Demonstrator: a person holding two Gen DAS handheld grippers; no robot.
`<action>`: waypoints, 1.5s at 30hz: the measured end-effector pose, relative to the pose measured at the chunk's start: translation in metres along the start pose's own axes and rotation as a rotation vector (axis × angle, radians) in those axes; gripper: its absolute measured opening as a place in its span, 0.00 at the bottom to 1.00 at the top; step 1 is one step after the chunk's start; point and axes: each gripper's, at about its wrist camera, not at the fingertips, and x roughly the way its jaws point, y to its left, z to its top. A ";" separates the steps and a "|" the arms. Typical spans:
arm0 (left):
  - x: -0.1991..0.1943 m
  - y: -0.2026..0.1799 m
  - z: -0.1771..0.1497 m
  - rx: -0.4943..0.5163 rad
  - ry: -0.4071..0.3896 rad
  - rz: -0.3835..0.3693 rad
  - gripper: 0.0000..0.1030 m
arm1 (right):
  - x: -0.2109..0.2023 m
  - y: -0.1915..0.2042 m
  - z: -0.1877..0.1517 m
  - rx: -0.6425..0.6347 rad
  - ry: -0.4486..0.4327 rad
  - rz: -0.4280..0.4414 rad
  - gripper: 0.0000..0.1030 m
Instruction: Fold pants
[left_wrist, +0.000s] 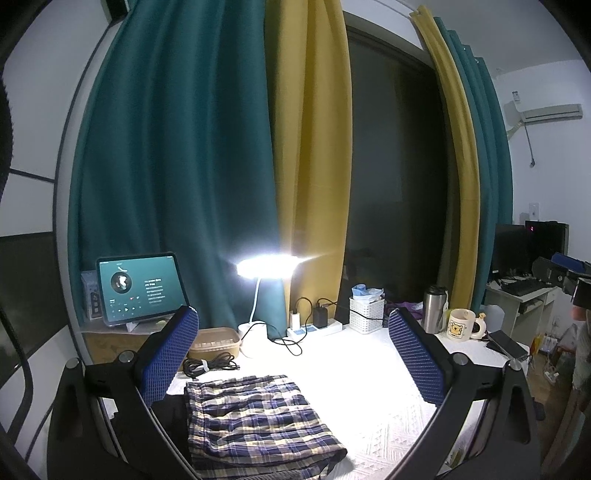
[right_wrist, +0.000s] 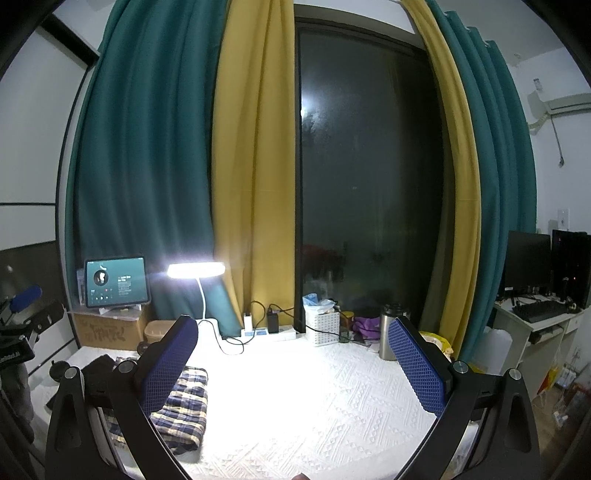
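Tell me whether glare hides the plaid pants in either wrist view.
Left wrist: desk lamp blooms and whitens the cloth beyond, but the plaid pants stay readable. Right wrist: same lamp glare; pants legible, partly behind a finger.

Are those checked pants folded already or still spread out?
Folded: the plaid pants lie as a compact layered rectangle on the white bedspread.

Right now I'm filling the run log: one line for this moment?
pants: folded, flat on white cloth | left tool: open, empty, above | right tool: open, empty, beside
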 end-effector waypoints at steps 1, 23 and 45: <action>0.000 0.000 0.000 0.001 0.001 0.001 0.99 | 0.001 0.000 0.000 0.000 0.000 -0.002 1.00; 0.000 0.001 -0.001 0.001 0.003 -0.006 0.99 | -0.002 0.001 -0.002 0.000 -0.004 -0.002 1.00; -0.001 0.001 -0.001 0.003 0.005 -0.020 0.99 | -0.002 0.000 -0.003 -0.002 -0.002 0.000 1.00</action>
